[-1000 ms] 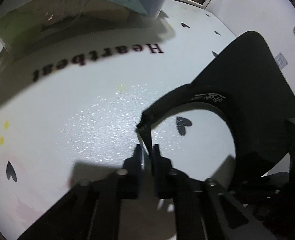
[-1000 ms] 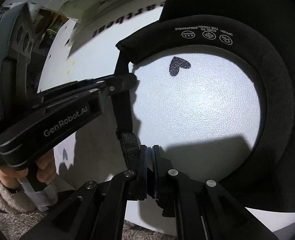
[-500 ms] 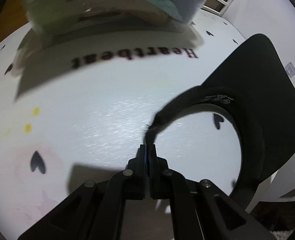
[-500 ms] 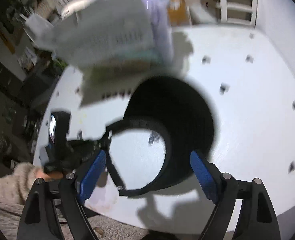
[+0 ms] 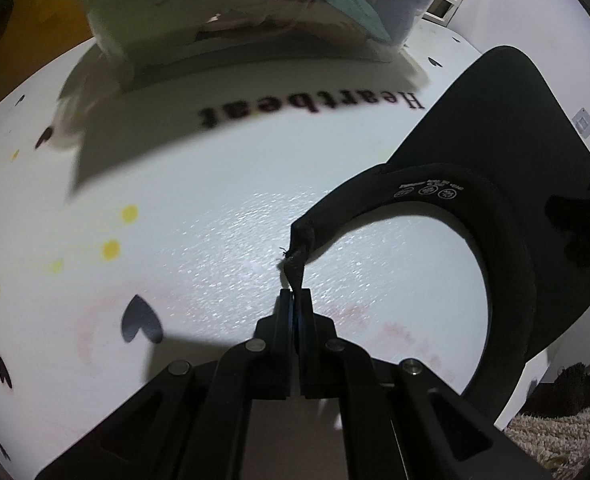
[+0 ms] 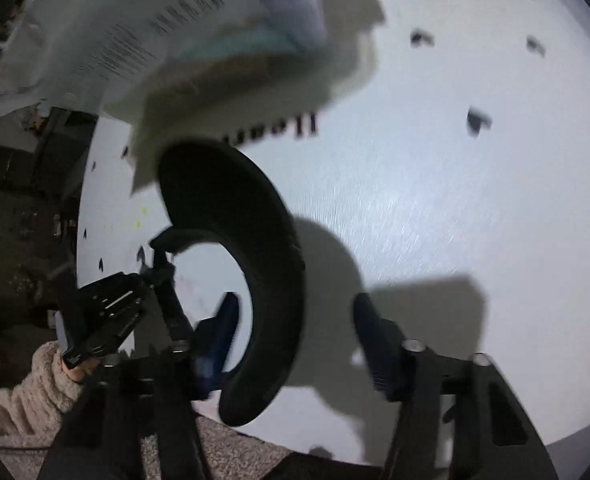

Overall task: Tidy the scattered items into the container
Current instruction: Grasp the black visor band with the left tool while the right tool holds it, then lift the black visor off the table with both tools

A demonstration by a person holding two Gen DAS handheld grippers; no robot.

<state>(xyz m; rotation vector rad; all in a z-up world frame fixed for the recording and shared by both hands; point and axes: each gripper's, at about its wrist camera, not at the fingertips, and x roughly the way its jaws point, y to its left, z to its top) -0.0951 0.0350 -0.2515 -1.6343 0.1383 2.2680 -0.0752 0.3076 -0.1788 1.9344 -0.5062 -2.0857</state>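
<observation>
visor (image 5: 507, 168): black, lying on the white table (image 5: 215, 184) just short of the container (image 5: 235, 12)
left gripper (image 5: 295, 294): pinched tight on the visor's strap end
right gripper (image 6: 295, 340): jaws apart and just been closing, brim passing between them, not pinched
tip: lift by the strap, steady the brim, clear the rim

We see a black visor (image 5: 507, 120) of matt cloth, its strap end (image 5: 295, 264) frayed and fuzzy. The counter (image 5: 215, 208) looks like white plastic sheet, finely pebbled and faintly glossy where light hits it. The container (image 5: 255, 12) seems clear, smooth plastic, with printed paper (image 6: 107, 40) over it. Each hand-held gripper is matt black plastic with shiny metal pins (image 5: 256, 345); the right one's pads (image 6: 225, 328) are blue and rubbery. A fleecy sleeve (image 6: 27, 396) and shaggy carpet (image 5: 555, 436) look rough.
</observation>
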